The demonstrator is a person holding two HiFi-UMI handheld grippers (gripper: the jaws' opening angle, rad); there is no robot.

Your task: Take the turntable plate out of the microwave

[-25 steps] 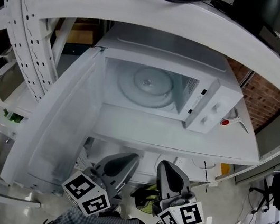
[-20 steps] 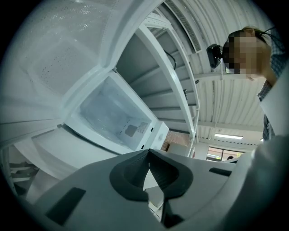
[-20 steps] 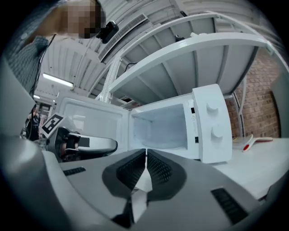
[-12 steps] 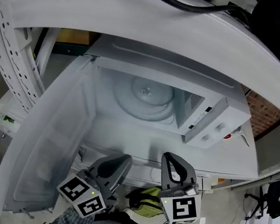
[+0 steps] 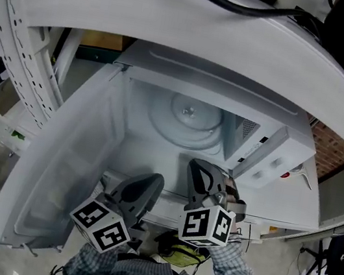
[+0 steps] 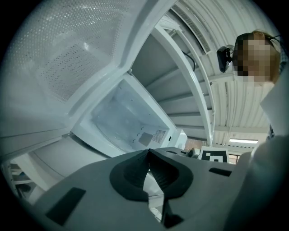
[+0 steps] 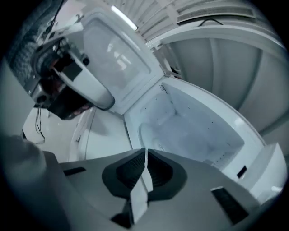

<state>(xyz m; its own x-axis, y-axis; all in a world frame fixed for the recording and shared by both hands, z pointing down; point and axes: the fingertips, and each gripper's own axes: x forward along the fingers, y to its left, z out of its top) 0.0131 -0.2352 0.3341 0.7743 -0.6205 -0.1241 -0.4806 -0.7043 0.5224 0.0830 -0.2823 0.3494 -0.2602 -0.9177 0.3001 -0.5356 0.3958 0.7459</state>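
The white microwave (image 5: 267, 158) stands open, its door (image 5: 64, 167) swung out to the left. The round glass turntable plate (image 5: 187, 120) lies flat on the cavity floor; in the right gripper view the plate (image 7: 174, 135) shows pale just beyond the jaws. My left gripper (image 5: 152, 180) is shut and empty, below the front edge of the opening and apart from the plate. My right gripper (image 5: 197, 166) is also shut on nothing; it sits rolled onto its side at the lower front edge of the cavity, short of the plate. In the left gripper view, the left gripper (image 6: 147, 151) points at the cavity (image 6: 124, 122).
The microwave sits on a white shelf (image 5: 277, 211) with a curved white beam (image 5: 180, 16) overhead. A perforated white upright (image 5: 11, 20) stands at the left. A red-topped item (image 5: 285, 175) lies right of the control panel. Cables and a yellow-green thing (image 5: 181, 254) lie on the floor.
My right gripper has moved forward up to the cavity's front edge and rolled onto its side. The left gripper has moved forward a little. The microwave looks nearer in the head view.
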